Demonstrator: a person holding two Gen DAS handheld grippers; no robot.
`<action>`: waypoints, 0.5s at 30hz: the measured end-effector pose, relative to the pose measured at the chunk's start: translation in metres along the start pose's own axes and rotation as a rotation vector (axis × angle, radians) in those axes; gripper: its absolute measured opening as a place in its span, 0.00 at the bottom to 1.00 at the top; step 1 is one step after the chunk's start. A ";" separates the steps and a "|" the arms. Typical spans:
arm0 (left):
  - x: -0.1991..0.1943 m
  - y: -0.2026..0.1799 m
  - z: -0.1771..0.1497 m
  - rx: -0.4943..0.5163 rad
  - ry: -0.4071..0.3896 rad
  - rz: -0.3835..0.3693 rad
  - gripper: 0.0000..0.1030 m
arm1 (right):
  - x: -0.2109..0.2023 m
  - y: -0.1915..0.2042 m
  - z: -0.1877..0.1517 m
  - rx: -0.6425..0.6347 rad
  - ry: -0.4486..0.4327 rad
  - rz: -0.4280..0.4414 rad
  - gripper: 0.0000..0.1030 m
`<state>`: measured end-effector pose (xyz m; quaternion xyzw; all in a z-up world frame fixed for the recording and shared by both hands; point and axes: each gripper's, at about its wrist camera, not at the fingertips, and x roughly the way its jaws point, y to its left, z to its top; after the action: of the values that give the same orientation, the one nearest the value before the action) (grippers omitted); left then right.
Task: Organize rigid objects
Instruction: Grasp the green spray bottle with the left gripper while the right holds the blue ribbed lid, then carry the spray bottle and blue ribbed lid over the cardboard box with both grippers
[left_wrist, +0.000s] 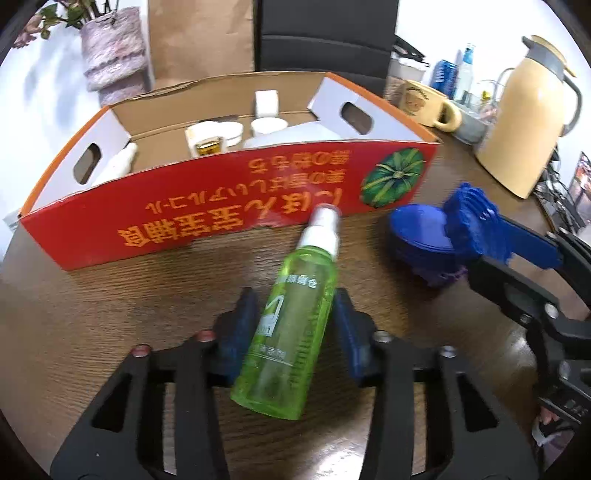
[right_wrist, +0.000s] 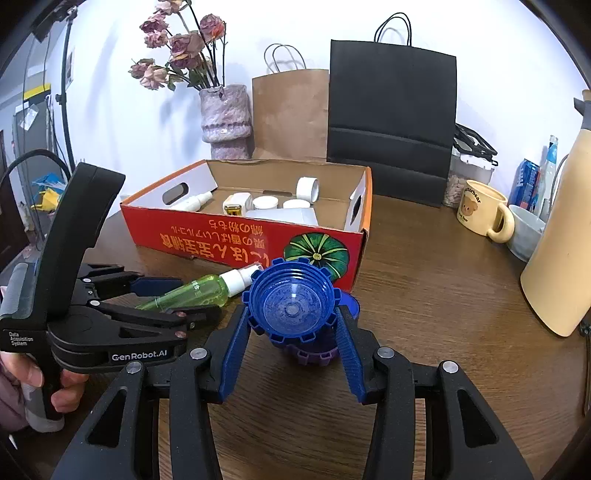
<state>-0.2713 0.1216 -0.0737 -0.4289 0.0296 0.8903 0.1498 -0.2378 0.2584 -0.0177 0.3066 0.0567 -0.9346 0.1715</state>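
Observation:
My left gripper (left_wrist: 295, 306) is shut on a green spray bottle (left_wrist: 291, 332) with a white nozzle, held just in front of the red cardboard box (left_wrist: 221, 206); both show in the right wrist view, the gripper (right_wrist: 192, 302) and the bottle (right_wrist: 192, 293). My right gripper (right_wrist: 293, 314) is shut on a blue ribbed cap (right_wrist: 291, 304), its hollow side facing the camera, above a purple piece (right_wrist: 314, 356) on the table. The cap also shows in the left wrist view (left_wrist: 421, 229). The box (right_wrist: 243, 240) holds several white containers (right_wrist: 266, 203).
A cream thermos (left_wrist: 524, 122), a yellow bear mug (right_wrist: 480, 212), a grey bowl (right_wrist: 524, 236) and drink cans stand at the right. A vase with dried flowers (right_wrist: 225, 118), a brown paper bag (right_wrist: 291, 114) and a black bag (right_wrist: 391, 129) stand behind the box.

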 end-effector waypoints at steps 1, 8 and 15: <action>-0.001 -0.001 -0.001 0.004 -0.002 0.001 0.31 | 0.000 0.000 0.000 -0.001 0.000 0.000 0.49; -0.013 -0.001 -0.007 -0.007 -0.029 0.011 0.27 | -0.002 0.001 0.001 -0.004 -0.008 -0.007 0.49; -0.030 0.002 -0.010 -0.028 -0.083 0.023 0.27 | -0.005 0.003 0.001 -0.006 -0.021 -0.007 0.49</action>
<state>-0.2465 0.1106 -0.0566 -0.3931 0.0158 0.9095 0.1346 -0.2334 0.2567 -0.0134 0.2959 0.0587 -0.9382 0.1695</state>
